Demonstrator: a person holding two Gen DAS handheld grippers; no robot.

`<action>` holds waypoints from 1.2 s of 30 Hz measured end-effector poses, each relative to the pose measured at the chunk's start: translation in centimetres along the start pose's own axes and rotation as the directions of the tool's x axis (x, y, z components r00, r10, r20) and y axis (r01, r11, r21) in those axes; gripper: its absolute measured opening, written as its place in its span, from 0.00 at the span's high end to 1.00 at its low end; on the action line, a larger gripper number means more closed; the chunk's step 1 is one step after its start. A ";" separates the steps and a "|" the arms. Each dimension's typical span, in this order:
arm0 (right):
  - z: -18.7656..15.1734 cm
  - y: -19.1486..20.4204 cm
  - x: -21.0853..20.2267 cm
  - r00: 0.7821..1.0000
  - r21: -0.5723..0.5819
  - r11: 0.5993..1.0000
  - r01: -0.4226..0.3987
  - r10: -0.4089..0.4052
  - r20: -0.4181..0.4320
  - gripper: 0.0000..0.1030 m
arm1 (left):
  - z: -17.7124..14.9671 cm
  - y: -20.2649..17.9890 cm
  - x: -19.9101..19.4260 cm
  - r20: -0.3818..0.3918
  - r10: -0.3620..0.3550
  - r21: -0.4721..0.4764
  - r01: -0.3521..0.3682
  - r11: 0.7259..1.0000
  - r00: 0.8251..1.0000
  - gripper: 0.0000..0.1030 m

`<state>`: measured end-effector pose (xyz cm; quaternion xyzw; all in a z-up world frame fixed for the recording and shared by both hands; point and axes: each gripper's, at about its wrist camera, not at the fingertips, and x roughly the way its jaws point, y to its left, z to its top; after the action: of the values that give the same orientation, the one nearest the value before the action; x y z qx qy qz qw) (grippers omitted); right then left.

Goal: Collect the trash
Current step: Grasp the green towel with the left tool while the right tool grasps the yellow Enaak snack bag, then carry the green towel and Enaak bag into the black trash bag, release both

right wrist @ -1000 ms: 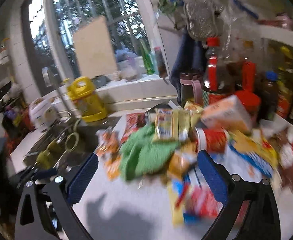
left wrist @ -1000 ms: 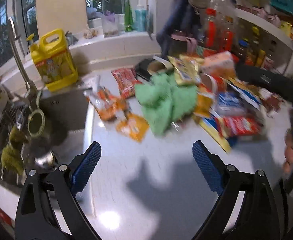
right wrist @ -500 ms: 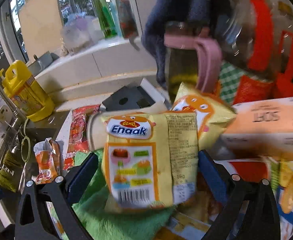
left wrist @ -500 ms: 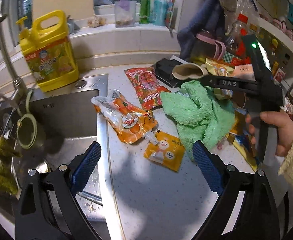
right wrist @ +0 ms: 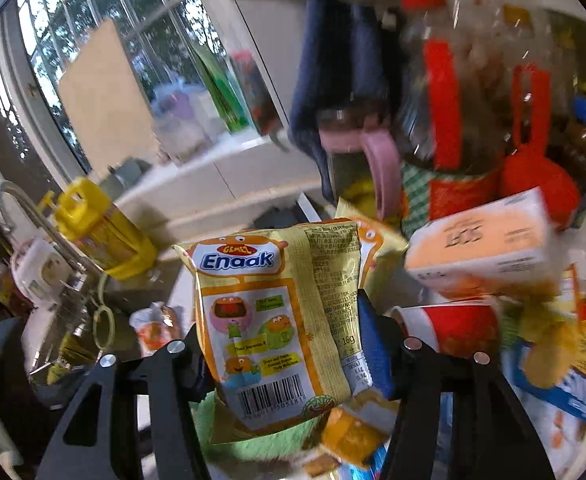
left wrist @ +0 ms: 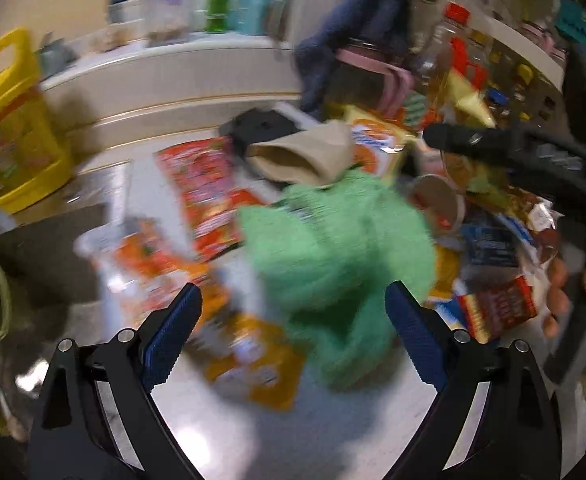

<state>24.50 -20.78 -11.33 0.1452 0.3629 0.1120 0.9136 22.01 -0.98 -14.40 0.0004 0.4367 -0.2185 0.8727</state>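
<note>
Now the right tool (right wrist: 281,344) grips the Enaak packet (right wrist: 269,320) upright.

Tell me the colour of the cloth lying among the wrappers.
Green; the cloth shows best in the left wrist view, though blurred.

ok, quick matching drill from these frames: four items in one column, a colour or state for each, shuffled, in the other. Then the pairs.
Items:
1. Enaak packet
2. towel
3. left claw
4. detergent jug

States:
A. yellow, beside the sink
B. green, crumpled on the counter
C. clamped in the right claw
D. open, holding nothing

Pairs: 1-C, 2-B, 3-D, 4-A
</note>
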 end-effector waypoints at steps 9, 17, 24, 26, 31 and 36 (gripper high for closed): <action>-0.6 -1.0 -5.4 0.998 0.039 0.999 -0.035 0.033 0.051 0.44 | 1.5 -2.3 6.9 -0.120 0.006 0.043 -0.001 0.999 0.993 0.16; -1.6 -1.2 -7.8 0.995 0.058 0.997 -0.054 0.048 0.092 0.44 | 2.0 -1.0 3.2 -0.044 -0.086 -0.024 0.085 0.996 0.995 0.81; -1.7 -0.2 -10.0 0.988 0.050 0.995 -0.086 0.079 0.135 0.44 | 3.1 -2.6 -3.4 0.078 -0.122 0.043 0.119 0.992 0.989 0.83; -1.6 0.0 -10.8 0.985 0.048 0.995 -0.089 0.081 0.154 0.44 | 3.4 -2.7 -5.7 0.124 -0.150 0.050 0.144 0.988 0.981 0.83; -1.5 0.3 -13.4 0.975 0.044 0.992 -0.117 0.106 0.195 0.44 | 4.1 -3.7 -10.8 0.212 -0.176 0.083 0.162 0.983 0.961 0.83; -2.9 1.2 -17.4 0.964 0.009 0.990 -0.144 0.138 0.226 0.44 | 1.4 -5.8 -15.7 0.265 -0.175 0.147 0.139 0.979 0.948 0.83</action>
<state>9.97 -24.56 -1.95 0.1940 0.2473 0.1551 0.9366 12.60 -0.55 -0.47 -0.0097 0.2947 -0.3124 0.9030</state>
